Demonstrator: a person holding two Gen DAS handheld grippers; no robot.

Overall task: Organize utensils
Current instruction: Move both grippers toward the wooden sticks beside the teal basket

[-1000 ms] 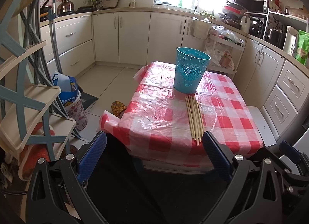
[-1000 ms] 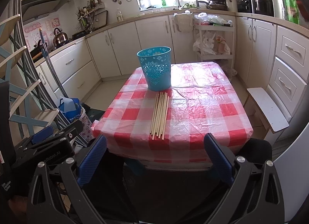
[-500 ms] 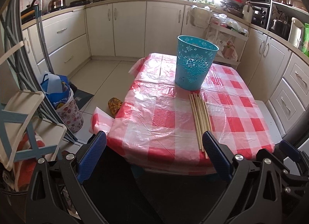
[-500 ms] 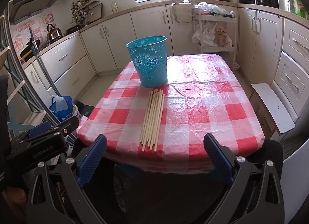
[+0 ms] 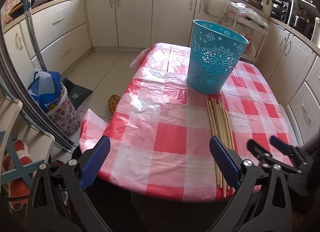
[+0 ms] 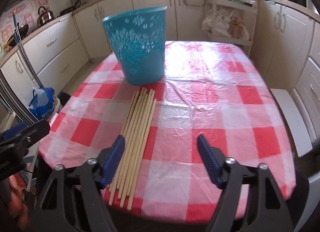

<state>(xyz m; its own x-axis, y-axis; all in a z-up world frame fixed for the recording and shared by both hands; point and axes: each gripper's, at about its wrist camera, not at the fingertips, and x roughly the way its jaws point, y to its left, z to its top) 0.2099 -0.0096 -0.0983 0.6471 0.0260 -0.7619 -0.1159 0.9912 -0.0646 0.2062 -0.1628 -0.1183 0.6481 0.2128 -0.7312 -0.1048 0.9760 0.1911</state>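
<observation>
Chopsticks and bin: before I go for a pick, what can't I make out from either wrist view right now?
- Inside of the blue bin: its own wall hides the bottom in both views.
- Near ends of the chopsticks: in the left wrist view the left gripper finger covers some; in the right wrist view a finger of the right gripper, whose jaws have just been closing with nothing clamped, overlaps the leftmost.
- Exact chopstick count: they lie bunched together.

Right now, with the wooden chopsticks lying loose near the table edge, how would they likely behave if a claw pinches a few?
The chopsticks look thin, straight and probably stiff and light. They lie loose side by side on the glossy plastic tablecloth, so neighbours may well slide or roll apart. Their near ends reach the table edge, so nudged ones could drop off.
</observation>
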